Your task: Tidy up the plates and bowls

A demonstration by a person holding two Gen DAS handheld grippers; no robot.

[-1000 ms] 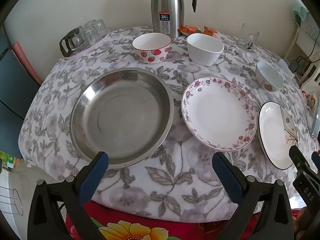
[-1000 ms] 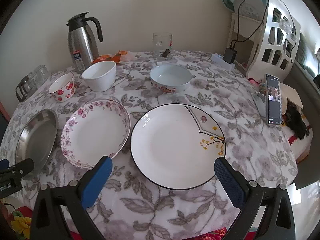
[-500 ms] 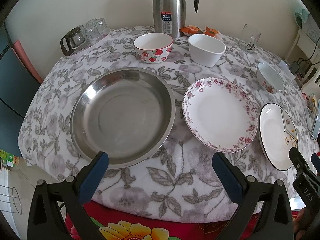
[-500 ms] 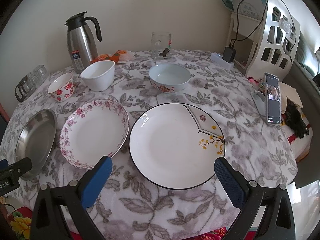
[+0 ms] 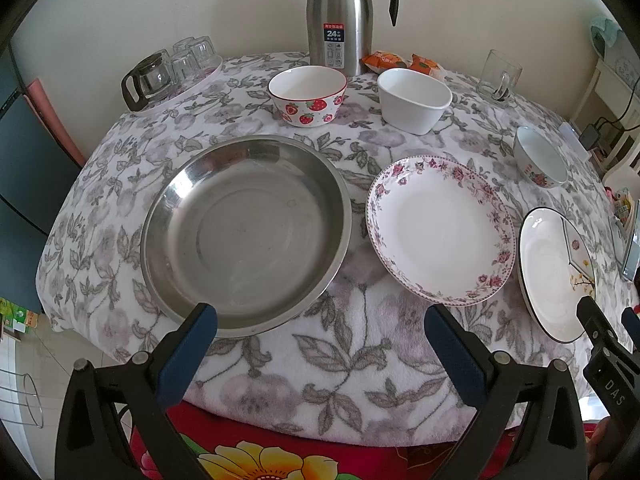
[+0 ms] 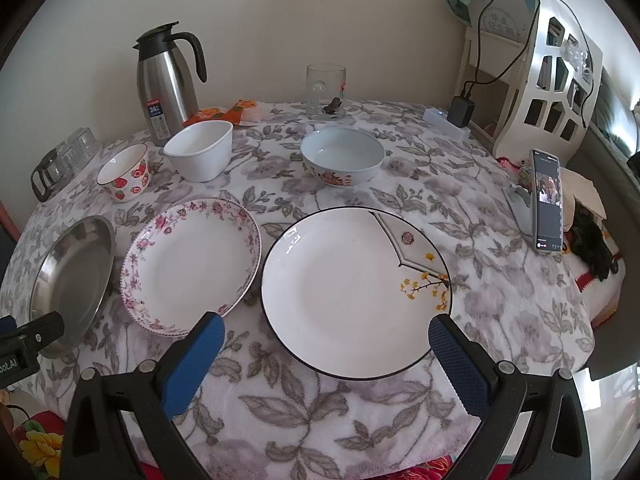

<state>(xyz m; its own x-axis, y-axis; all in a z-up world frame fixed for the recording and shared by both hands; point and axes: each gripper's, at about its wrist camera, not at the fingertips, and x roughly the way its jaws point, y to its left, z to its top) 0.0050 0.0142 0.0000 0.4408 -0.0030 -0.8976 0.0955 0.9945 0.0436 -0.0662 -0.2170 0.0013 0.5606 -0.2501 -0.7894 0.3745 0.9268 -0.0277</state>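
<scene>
Soft, even daylight, faint shadows, sharp focus (fisheye bending and dark corners).

Grey leaf-and-flower print on the white tablecloth (image 6: pixel 360 412). Left of the black-rimmed white plate with yellow blossoms (image 6: pixel 356 292): pink-flower-bordered plate (image 6: pixel 188 264), silver metal dish (image 5: pixel 244 232). Behind: strawberry-print bowl (image 5: pixel 307 96), plain white bowl (image 5: pixel 414 100), pale blue bowl (image 6: pixel 342 156).
</scene>
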